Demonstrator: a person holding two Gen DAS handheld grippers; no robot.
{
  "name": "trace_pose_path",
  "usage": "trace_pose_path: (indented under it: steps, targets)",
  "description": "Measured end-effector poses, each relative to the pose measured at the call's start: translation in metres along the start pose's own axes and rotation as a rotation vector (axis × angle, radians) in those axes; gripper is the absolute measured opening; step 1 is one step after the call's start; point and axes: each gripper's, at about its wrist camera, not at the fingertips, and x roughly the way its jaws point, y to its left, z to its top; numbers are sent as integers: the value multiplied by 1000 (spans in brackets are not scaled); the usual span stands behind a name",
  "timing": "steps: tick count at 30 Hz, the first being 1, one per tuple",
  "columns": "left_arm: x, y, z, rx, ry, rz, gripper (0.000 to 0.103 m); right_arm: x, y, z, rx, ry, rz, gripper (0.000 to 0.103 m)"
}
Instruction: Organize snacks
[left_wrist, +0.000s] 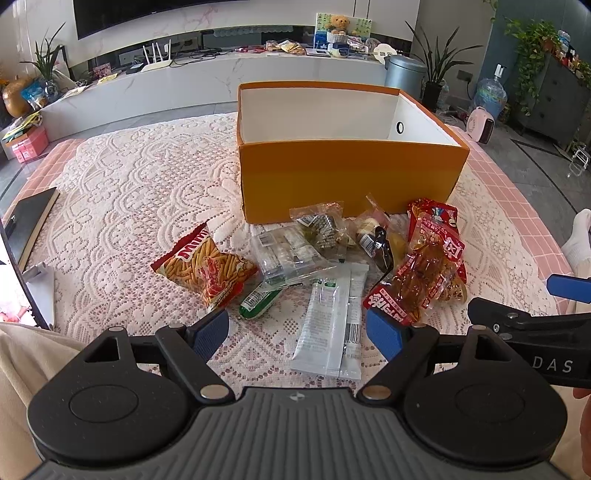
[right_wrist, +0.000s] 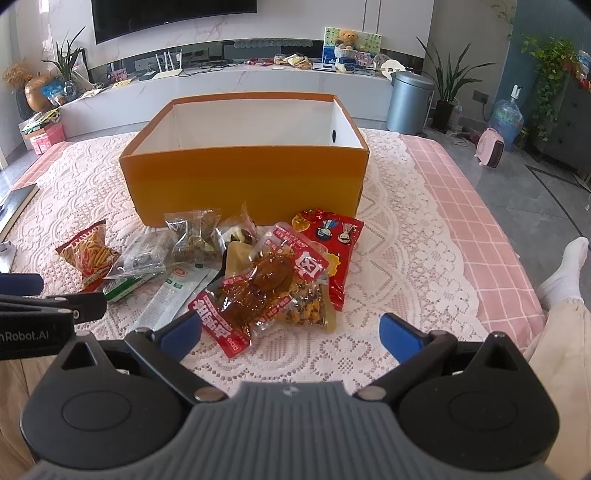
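The snacks lay in a loose heap on the lace tablecloth (left_wrist: 122, 206), just in front of the orange box (left_wrist: 347, 177), whose white inside looked bare as far as I could see. On the left of the heap I saw the chip bag (left_wrist: 205, 267) with red and yellow print, and beside it a clear packet (left_wrist: 284, 254) and a small green stick (left_wrist: 258, 302). Two pale long sachets (left_wrist: 328, 325) lay nearest to me, side by side. On the right, the red meat pack (right_wrist: 255, 291) rested on top of other packs, with a red cartoon bag (right_wrist: 336, 251) behind it. My left gripper (left_wrist: 297, 334) hung above the sachets with its blue fingers spread wide and nothing between them. My right gripper (right_wrist: 291, 334) was also wide apart and empty, its left fingertip just beside the corner of the meat pack. A white sock (right_wrist: 565, 273) showed at the right edge of the bed.
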Motion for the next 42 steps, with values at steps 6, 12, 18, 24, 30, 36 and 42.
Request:
trace_pose_path:
  steps: [6, 12, 18, 24, 30, 36, 42]
  targets:
    - [0, 0, -1, 0, 5, 1, 98, 2, 0, -1, 6, 6, 0, 100]
    - [1, 0, -1, -1, 9, 0, 98, 3, 1, -1, 2, 12, 2, 100]
    - [2, 1, -1, -2, 9, 1, 98, 3, 1, -1, 3, 13, 2, 100]
    - [2, 1, -1, -2, 10, 0, 98, 3, 1, -1, 2, 13, 2, 100]
    - [4, 1, -3, -5, 16, -1, 98, 5, 1, -2, 1, 18, 3, 100]
    - [10, 4, -3, -9, 41, -14, 98, 8, 2, -3, -6, 26, 4, 100]
    - [18, 7, -4, 3, 57, -13, 92, 13, 1, -2, -14, 23, 14, 100]
